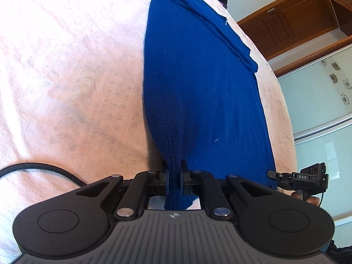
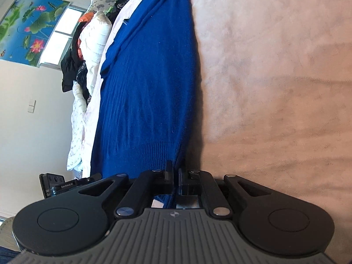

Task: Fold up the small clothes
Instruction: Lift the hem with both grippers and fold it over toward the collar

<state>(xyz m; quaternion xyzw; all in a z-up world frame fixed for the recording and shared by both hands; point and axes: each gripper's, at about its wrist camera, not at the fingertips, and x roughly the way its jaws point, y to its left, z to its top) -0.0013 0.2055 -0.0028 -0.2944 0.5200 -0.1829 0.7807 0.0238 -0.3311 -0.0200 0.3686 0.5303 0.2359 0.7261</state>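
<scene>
A royal-blue knitted sweater [image 1: 198,88] lies stretched lengthwise on a pale pink bedspread [image 1: 66,77], its sleeves folded in over the body. My left gripper [image 1: 175,171] is shut on the ribbed hem at one near corner, and blue knit bunches between its pads. In the right wrist view the same blue sweater [image 2: 149,83] runs away from me. My right gripper [image 2: 175,171] is shut on the other corner of the hem, with a thin fold of knit pinched between the pads. The other gripper [image 1: 308,177] shows at the right edge of the left wrist view.
The bedspread [image 2: 275,88] spreads wide beside the sweater. A heap of clothes and pillows [image 2: 92,44] lies along the far side under a lotus picture [image 2: 28,26]. A black cable [image 1: 44,169] crosses the bed near my left gripper. Wooden cabinets [image 1: 297,22] stand beyond.
</scene>
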